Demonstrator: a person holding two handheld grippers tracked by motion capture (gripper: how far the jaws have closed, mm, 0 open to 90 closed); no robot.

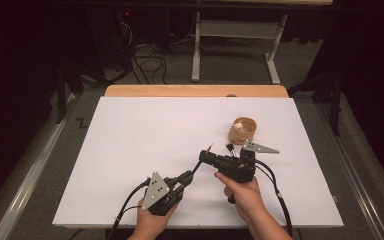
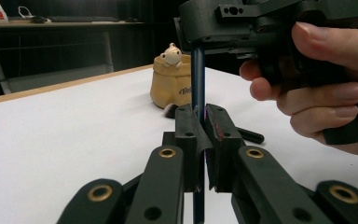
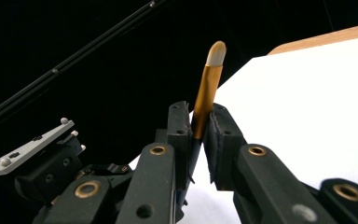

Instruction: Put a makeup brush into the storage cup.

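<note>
A thin makeup brush with a dark blue handle, gold ferrule and pale tip spans between both grippers near the table's front. My left gripper is shut on the blue handle, which stands upright between its pads. My right gripper is shut on the brush just below the gold ferrule, so the pale tip sticks out past its fingertips. The right gripper's body and the hand holding it sit close above the left jaws.
A small tan pot with a little figure on its rim stands right of centre on the white table sheet. A second dark brush lies on the sheet near the pot. Beyond the far wooden edge are cables and a stand.
</note>
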